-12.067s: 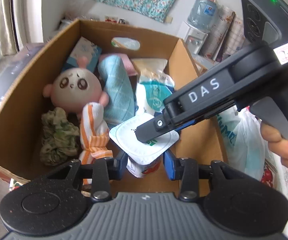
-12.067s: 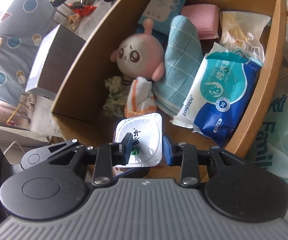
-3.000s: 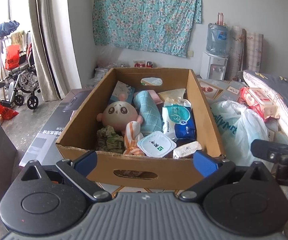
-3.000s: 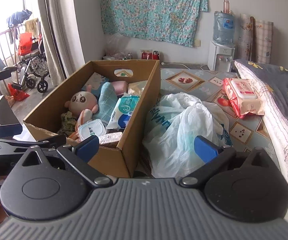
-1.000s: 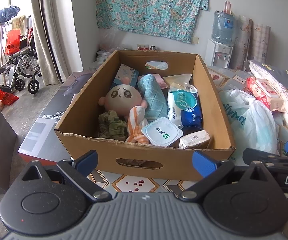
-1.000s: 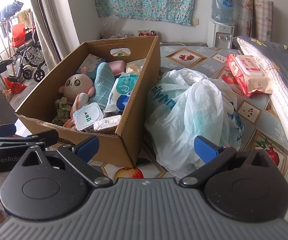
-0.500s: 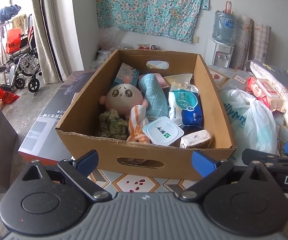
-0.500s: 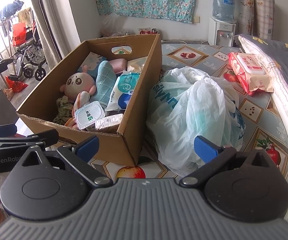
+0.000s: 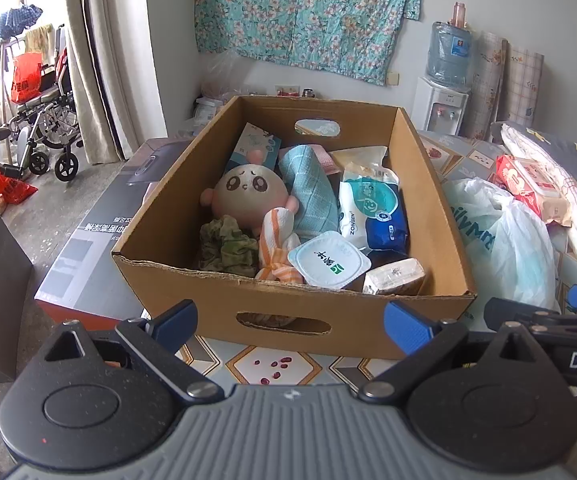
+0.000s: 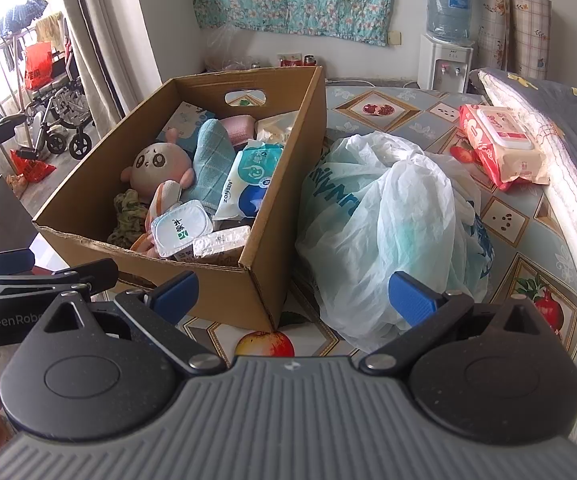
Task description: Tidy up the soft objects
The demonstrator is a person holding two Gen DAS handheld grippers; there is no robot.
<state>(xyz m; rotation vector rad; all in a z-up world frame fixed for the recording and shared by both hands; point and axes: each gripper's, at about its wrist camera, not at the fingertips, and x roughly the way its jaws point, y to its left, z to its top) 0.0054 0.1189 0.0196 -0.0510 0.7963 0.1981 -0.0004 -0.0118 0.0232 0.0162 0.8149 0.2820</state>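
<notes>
Several soft things — plush doll [image 9: 244, 196], towel [image 9: 308, 196] — fill cardboard box [image 9: 368, 336].

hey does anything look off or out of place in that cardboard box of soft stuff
Yes. A sealed yogurt cup lies tilted at the near end of the cardboard box, resting against the striped orange cloth, among the plush doll, towels and wipes; it looks rigid, not soft. The box's near rim is ragged.

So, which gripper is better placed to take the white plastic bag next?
Probably the right. The right gripper is open and faces the white plastic bag just ahead of its fingers. The left gripper, also open, faces the cardboard box, with the bag off to its right.
</notes>
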